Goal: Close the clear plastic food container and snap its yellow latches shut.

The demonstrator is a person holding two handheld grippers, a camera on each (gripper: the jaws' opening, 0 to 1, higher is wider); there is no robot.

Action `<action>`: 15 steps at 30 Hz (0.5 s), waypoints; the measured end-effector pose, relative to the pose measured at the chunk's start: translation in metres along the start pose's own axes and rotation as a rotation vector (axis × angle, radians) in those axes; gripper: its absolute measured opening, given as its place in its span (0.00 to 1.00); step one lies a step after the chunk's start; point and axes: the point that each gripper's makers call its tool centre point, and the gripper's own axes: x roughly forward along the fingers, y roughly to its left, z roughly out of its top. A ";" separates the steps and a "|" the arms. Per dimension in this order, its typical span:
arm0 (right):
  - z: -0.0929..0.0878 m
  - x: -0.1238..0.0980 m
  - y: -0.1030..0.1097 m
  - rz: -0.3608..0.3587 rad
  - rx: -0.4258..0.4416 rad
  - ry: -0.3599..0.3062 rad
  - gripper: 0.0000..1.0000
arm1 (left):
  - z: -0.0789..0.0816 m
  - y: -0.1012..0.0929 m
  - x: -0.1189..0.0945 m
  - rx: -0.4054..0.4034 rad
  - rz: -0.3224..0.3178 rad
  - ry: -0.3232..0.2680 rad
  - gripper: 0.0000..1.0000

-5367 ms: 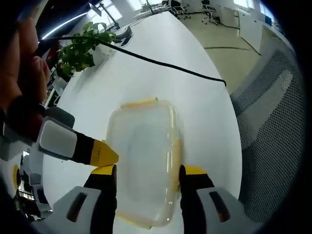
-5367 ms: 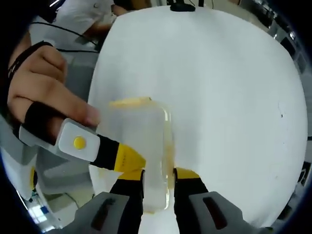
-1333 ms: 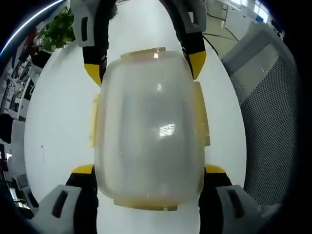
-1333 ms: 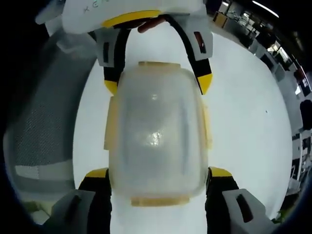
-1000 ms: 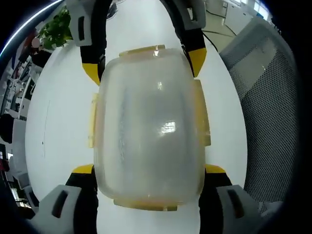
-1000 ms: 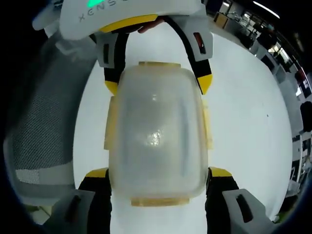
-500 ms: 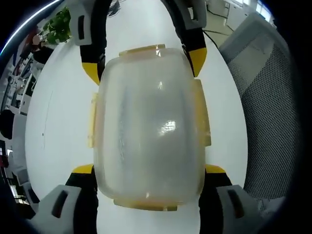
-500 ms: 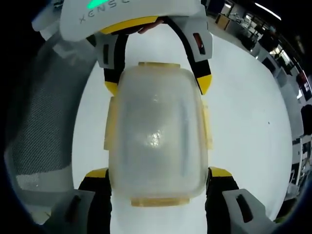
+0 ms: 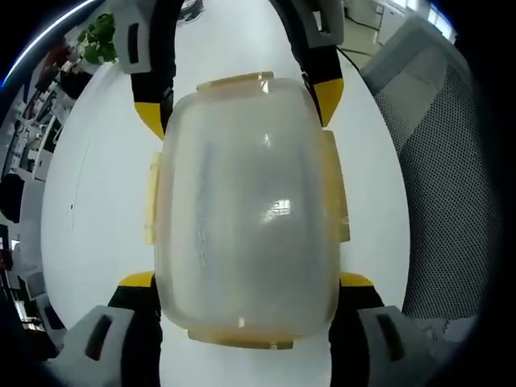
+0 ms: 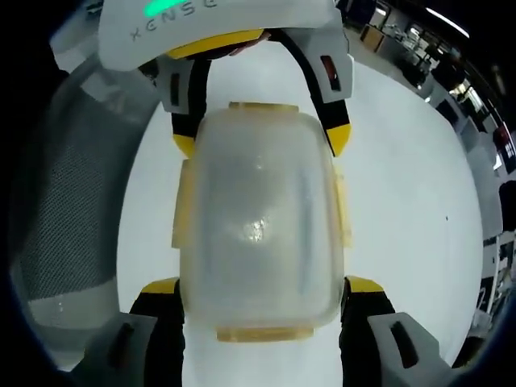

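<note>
The clear plastic food container (image 9: 246, 210) (image 10: 256, 218) has its lid on and is held between my two grippers, which face each other from opposite ends. Yellow latches (image 9: 335, 189) (image 10: 181, 205) run along its long sides and short ends (image 9: 236, 81) (image 10: 262, 331). My left gripper (image 9: 246, 280) is shut on the near end in the left gripper view, and it comes in from the top (image 10: 261, 141) in the right gripper view. My right gripper (image 10: 262, 285) clamps the other end and reaches down from the top (image 9: 238, 109) in the left gripper view.
Under the container lies a white table (image 9: 97, 201) (image 10: 403, 185). A grey mesh chair (image 9: 439, 161) (image 10: 68, 201) stands close beside the table edge. A potted plant (image 9: 98, 47) sits at the table's far end, with desks and office clutter beyond.
Several seconds ago both grippers worked at one side of the container; now they grip opposite ends. Over the last second only the background has drifted; container and grippers keep their relation.
</note>
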 end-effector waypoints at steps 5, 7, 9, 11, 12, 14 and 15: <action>0.008 0.002 -0.001 0.000 -0.002 0.004 0.79 | -0.009 0.001 -0.001 0.002 -0.003 0.013 0.86; 0.012 0.003 -0.001 -0.001 -0.002 0.005 0.80 | -0.013 0.001 -0.002 0.003 -0.004 0.013 0.87; 0.015 0.005 -0.002 -0.003 0.002 0.003 0.80 | -0.017 0.002 -0.003 0.004 -0.004 0.008 0.87; 0.020 0.006 -0.002 -0.006 0.009 -0.005 0.80 | -0.021 0.003 -0.003 0.001 0.000 0.009 0.87; 0.022 0.006 -0.002 -0.007 0.014 -0.010 0.80 | -0.022 0.003 -0.002 0.002 0.007 0.014 0.87; 0.023 0.007 -0.002 -0.007 0.013 -0.002 0.80 | -0.023 0.003 -0.002 0.009 0.001 0.029 0.87; 0.022 0.007 -0.002 -0.005 0.011 0.007 0.80 | -0.023 0.003 -0.001 0.010 -0.002 0.038 0.87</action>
